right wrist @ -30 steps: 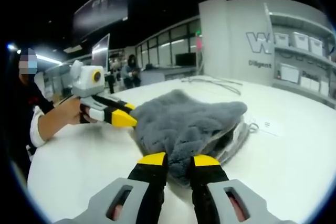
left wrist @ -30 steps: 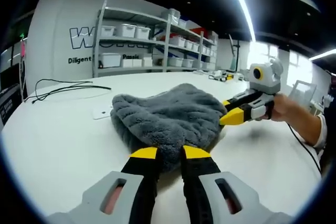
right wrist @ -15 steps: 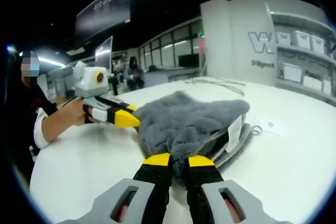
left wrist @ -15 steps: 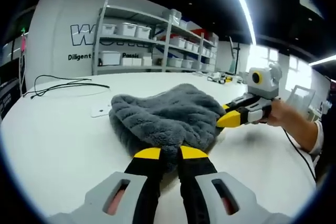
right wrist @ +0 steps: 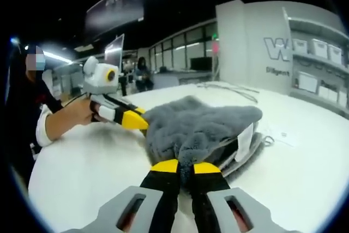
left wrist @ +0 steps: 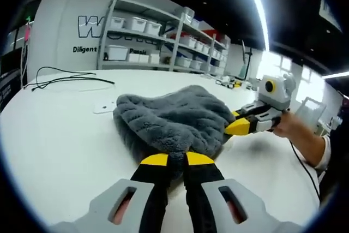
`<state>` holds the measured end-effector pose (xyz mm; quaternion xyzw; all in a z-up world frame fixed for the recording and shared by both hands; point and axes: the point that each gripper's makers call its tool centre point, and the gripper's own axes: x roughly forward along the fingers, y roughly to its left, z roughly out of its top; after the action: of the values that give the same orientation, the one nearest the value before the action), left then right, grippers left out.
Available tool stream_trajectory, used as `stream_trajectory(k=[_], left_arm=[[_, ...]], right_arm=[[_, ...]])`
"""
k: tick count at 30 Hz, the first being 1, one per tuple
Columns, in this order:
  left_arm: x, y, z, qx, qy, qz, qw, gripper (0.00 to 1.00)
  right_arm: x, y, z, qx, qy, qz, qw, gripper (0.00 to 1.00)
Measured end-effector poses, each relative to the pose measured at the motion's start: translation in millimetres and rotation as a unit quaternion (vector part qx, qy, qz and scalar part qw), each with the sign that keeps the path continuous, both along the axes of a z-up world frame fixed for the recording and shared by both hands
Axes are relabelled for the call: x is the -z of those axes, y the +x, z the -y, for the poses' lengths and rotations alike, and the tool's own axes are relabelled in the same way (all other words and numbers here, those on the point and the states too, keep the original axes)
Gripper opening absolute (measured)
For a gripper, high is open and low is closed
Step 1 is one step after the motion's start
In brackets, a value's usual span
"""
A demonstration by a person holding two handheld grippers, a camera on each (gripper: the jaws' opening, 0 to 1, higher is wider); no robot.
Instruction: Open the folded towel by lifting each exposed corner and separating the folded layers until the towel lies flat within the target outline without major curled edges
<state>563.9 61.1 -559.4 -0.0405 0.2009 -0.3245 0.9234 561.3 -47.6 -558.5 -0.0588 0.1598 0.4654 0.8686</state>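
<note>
At frame centre, a grey towel (left wrist: 172, 121) is bunched on the table (left wrist: 60, 135). Its near edge is pinched by the left gripper (left wrist: 170, 160). Another edge is clamped by the right gripper (right wrist: 185, 167).

Your towel (left wrist: 173, 121) lies on the bench (left wrist: 60, 135), between your left gripper (left wrist: 173, 159) and right gripper (right wrist: 184, 166); shelves (left wrist: 158, 42) stand behind it.

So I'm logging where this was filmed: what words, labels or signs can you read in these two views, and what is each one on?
"Diligent": small dark word on the white back wall, left gripper view; reads the same in the right gripper view.
"W": large outlined letter on that wall; the rest is hidden by the shelving.
Small word behind the shelving: too blurred to read.
White tag on the grey towel: no legible print.
</note>
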Motion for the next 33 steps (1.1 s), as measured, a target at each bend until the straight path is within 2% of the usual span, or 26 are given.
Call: stream_trajectory(k=[12, 33], left_arm=[[-0.9, 7.7, -5.3, -0.001, 0.015, 0.009, 0.9999, 0.08], [-1.0, 6.1, -6.2, 0.005, 0.030, 0.010, 0.9995, 0.08]], right_arm=[[-1.4, -0.3, -0.4, 0.002, 0.016, -0.021, 0.9996, 0.01], [0.8, -3.5, -0.3, 0.000, 0.008, -0.031, 0.9995, 0.01]])
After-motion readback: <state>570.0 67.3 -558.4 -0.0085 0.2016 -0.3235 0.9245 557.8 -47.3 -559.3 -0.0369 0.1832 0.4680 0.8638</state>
